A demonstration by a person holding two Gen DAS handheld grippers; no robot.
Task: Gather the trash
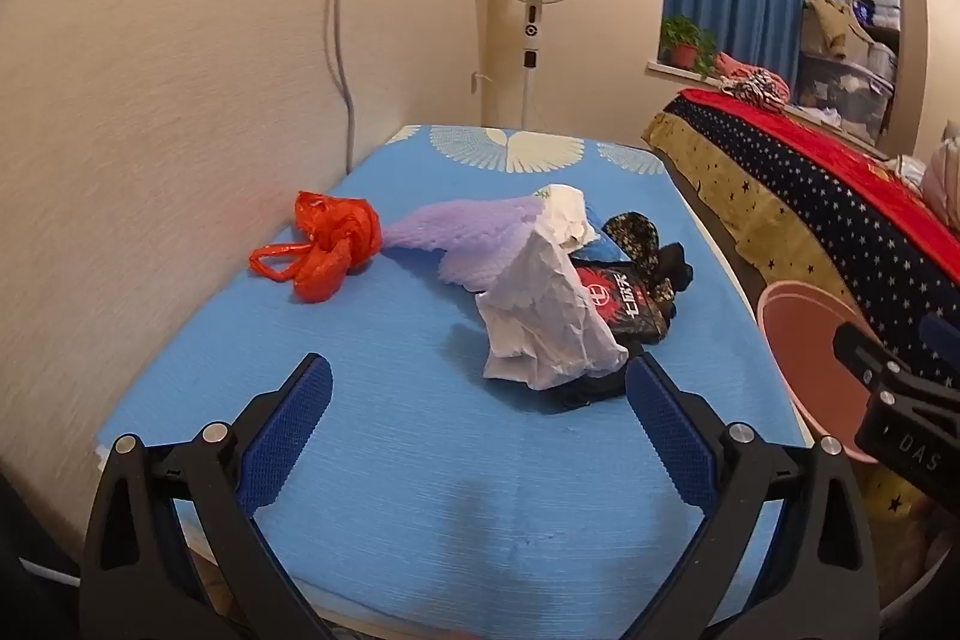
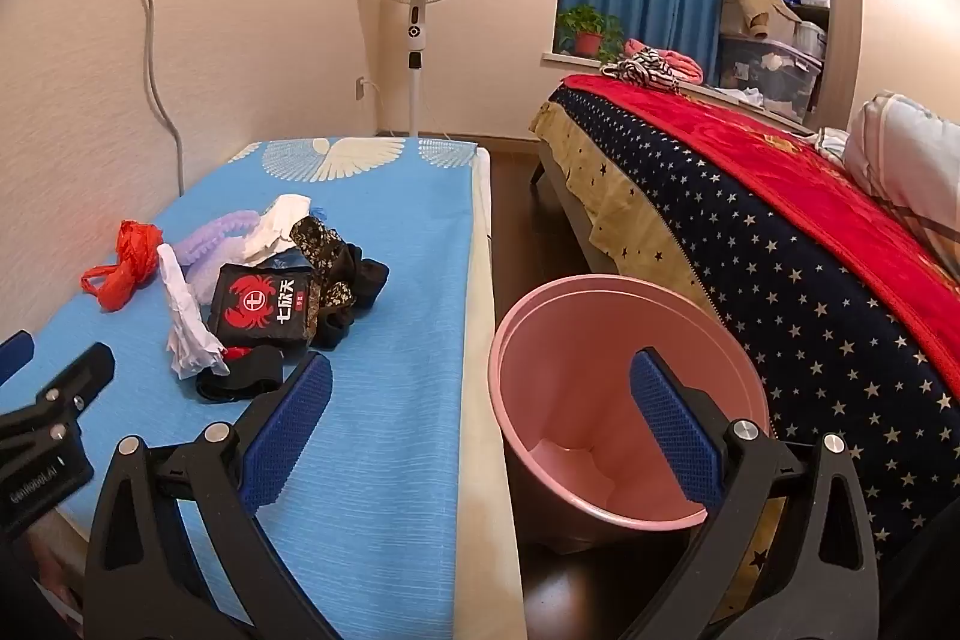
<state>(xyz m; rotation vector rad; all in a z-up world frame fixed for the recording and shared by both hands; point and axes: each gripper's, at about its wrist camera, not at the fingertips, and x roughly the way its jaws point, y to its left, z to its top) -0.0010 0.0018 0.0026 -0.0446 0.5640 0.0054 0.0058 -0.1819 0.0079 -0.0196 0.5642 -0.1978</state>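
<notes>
Trash lies heaped on the blue mat (image 1: 420, 460) that covers a low table against the wall, and from left to right it runs like this: a knotted red plastic bag (image 1: 327, 247) sits nearest the wall, apart from the rest by a narrow strip of mat; a length of lilac foam netting (image 1: 462, 232) stretches from just beside it toward the middle; a crumpled white paper (image 1: 543, 328) lies over the netting's near end, with a second white wad (image 1: 567, 214) behind it; a black packet printed with a red crab (image 2: 258, 307) leans against the paper; then a patterned dark wrapper (image 2: 315, 235) and some black fabric (image 2: 360, 280) close off the heap on the right. Another black scrap (image 2: 240, 379) rests at the near edge of the pile, under the white paper. Left gripper (image 1: 480, 382) hangs above the mat just short of the heap, its jaws spread wide with nothing between them, the right-hand blue pad close to the black scrap. Past the mat's right edge a pink bin (image 2: 606, 514) stands on the dark floor, between the table and a bed with a star-patterned cover (image 2: 810, 316). Right gripper (image 2: 480, 376) hovers over the gap there, jaws likewise wide apart and holding nothing, one finger above the mat and the other above the bin's mouth
</notes>
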